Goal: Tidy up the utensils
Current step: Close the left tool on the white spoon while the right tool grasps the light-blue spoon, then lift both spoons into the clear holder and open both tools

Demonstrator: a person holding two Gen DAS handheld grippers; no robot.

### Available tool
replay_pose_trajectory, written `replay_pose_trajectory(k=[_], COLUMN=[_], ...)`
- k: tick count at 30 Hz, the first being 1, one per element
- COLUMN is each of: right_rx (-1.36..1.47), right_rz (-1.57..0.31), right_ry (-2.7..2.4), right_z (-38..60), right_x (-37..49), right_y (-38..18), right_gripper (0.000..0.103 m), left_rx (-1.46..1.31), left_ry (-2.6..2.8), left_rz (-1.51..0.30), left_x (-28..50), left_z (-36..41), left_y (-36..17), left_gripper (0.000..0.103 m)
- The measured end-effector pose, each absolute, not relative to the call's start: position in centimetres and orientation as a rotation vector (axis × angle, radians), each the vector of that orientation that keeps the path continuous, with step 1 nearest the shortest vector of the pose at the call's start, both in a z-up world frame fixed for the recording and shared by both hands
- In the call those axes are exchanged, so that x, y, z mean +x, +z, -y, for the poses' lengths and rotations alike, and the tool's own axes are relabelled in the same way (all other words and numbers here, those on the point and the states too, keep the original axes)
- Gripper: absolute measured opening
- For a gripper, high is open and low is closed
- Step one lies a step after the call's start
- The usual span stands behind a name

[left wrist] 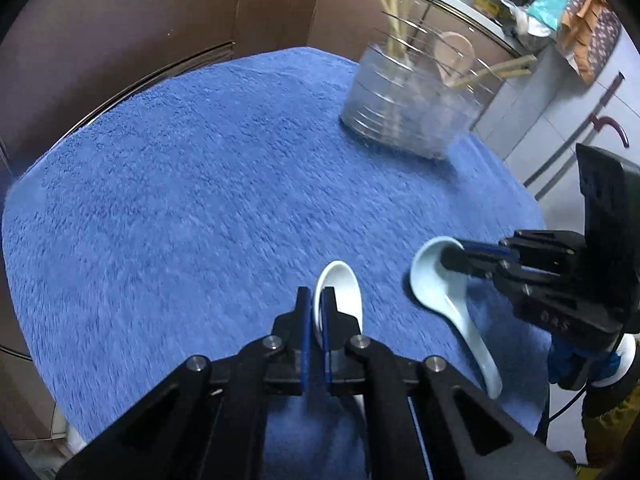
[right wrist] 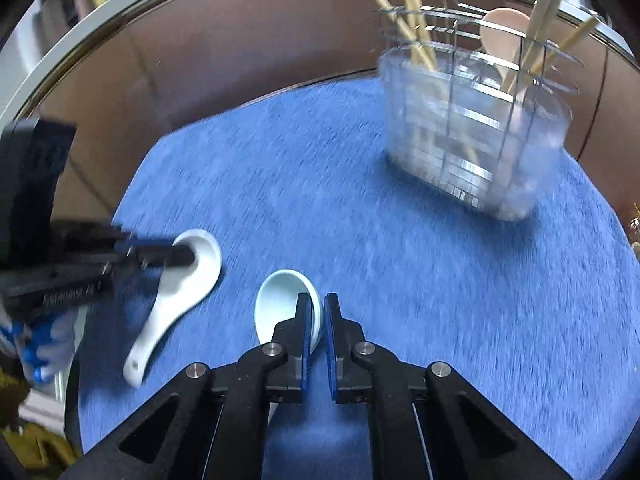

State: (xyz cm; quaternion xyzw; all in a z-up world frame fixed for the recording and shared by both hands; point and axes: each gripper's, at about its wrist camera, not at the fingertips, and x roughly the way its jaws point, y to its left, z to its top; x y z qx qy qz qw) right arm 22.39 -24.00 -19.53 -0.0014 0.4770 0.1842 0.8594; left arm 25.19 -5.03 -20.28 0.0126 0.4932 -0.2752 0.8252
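My left gripper (left wrist: 317, 300) is shut on the rim of a white ceramic spoon (left wrist: 344, 288) and holds it over the blue towel (left wrist: 200, 200). It also shows in the right wrist view (right wrist: 176, 258), with the white spoon (right wrist: 176, 292) hanging from it. My right gripper (right wrist: 316, 312) is shut on the rim of a pale blue ceramic spoon (right wrist: 280, 300). It also shows in the left wrist view (left wrist: 452, 258), holding the pale blue spoon (left wrist: 444, 292). A clear utensil holder (left wrist: 408, 108), also in the right wrist view (right wrist: 476, 136), stands at the far side with chopsticks (left wrist: 396, 12) and a pink spoon (left wrist: 454, 54).
The blue towel covers a round table with a brown wall (left wrist: 120, 20) behind it. A white counter with clutter (left wrist: 520, 4) lies beyond the holder. The table's edge falls off on the right in the left wrist view (left wrist: 532, 200).
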Motion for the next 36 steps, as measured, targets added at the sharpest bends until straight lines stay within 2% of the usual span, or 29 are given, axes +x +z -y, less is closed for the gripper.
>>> replay_pose_trajectory(k=[13,17,24,28,31,36], right_rx=[-0.056,-0.079,-0.055,-0.045,-0.079,-0.186], right_rz=[-1.100,-1.154,-1.200,-1.216,-1.230,-1.198], right_ry=[0.446,0.516,0.618,0.678,0.710,0.739], right_z=[24.8,24.2,25.0,25.3,24.9,24.0], right_x=[17.0,17.1,18.3,19.2,19.5,18.5], right_y=[-19.3,-19.9,-20.2,-19.9,-20.0,-19.6], right_gripper=[0.007,0.012,0.013,0.014,0.014,0.009], left_rx=[0.151,0.158,0.145,0.138,0.163,0.250], left_ry=[-0.575,-0.574,-0.594,-0.615,-0.595,-0.558], left_rz=[-1.106,-1.140,-1.239,-1.306,-1.334,-1.295], left_x=[20.0,19.8,21.3,22.2,22.6,21.6], left_z=[6.1,6.4,6.7,6.9,7.4,8.9], left_y=[-19.9,-20.1,-20.1,-20.6,-21.0,-20.7], left_gripper=[0.004,0.004,0.006,0.013,0.014,0.007])
